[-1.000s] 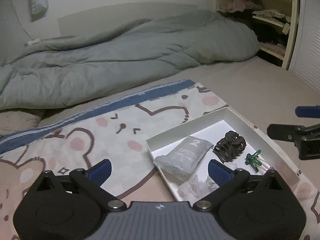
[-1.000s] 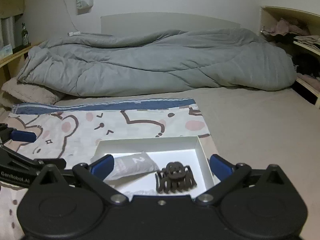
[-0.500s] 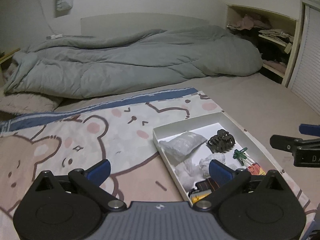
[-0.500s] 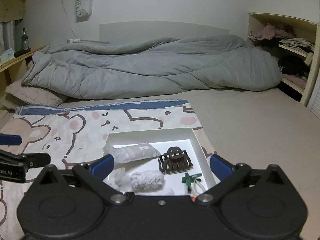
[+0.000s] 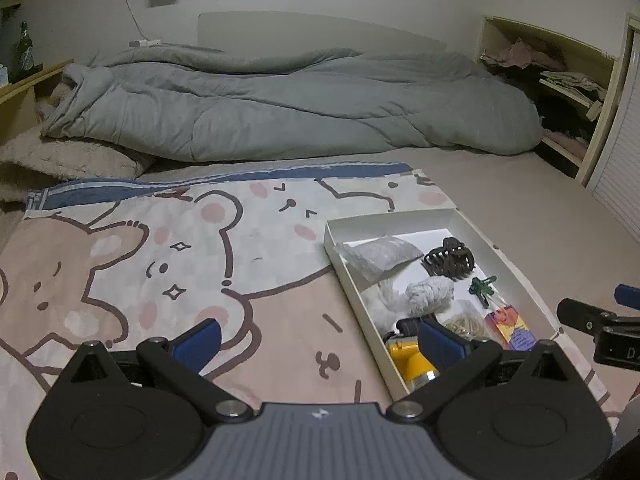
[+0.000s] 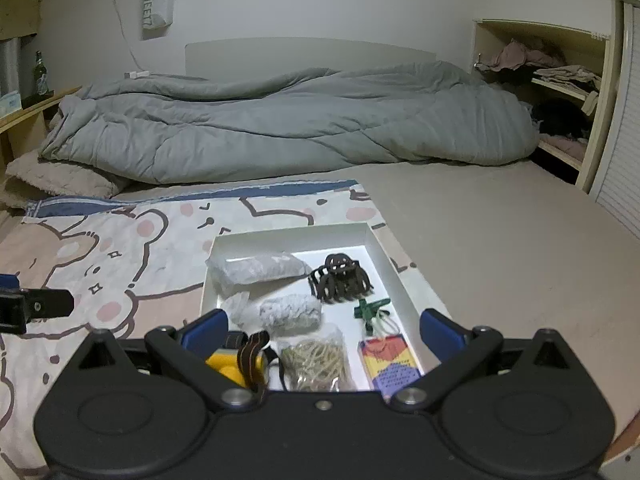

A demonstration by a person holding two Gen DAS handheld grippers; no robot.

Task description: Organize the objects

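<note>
Hovering both claws wide apart and empty, we held the left claw (image 5: 316, 338) over the bear blanket (image 5: 168, 248) and the right claw (image 6: 322, 326) above the white tray (image 6: 292, 236) on the bed. Its clutter, the hair clip (image 6: 340, 278) included, lay crowded; we judged a grab could snag neighbours.

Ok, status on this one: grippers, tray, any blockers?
Left gripper open, empty. Right gripper open, empty, over near end of white tray. Hair claw, green clip, rubber bands inside. Nothing in the way.
</note>
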